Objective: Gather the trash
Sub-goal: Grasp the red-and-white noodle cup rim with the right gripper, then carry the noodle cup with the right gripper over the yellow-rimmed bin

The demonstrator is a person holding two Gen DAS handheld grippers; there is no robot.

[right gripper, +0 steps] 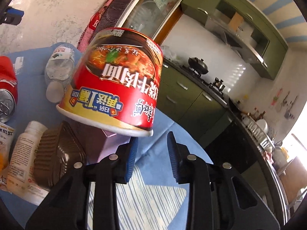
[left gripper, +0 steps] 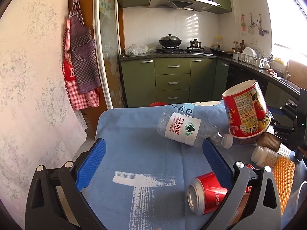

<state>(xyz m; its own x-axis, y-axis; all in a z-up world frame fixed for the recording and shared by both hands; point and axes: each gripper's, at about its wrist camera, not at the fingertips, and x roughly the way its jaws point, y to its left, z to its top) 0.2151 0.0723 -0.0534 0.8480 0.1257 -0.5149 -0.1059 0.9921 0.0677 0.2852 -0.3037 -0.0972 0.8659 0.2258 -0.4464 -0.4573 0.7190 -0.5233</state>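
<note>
Just beyond right tool (right gripper: 152, 143), noodle cup (right gripper: 119, 80)

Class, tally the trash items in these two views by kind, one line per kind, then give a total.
Noodle tub: 1
Clear water bottle: 1
Red soda can: 1
White-capped bottle: 1
Brown ridged plastic tray: 1
Total: 5

Bright daylight floods from the blown-out window (left gripper: 287, 19) on the right, with strong fisheye bending at the edges.
</note>
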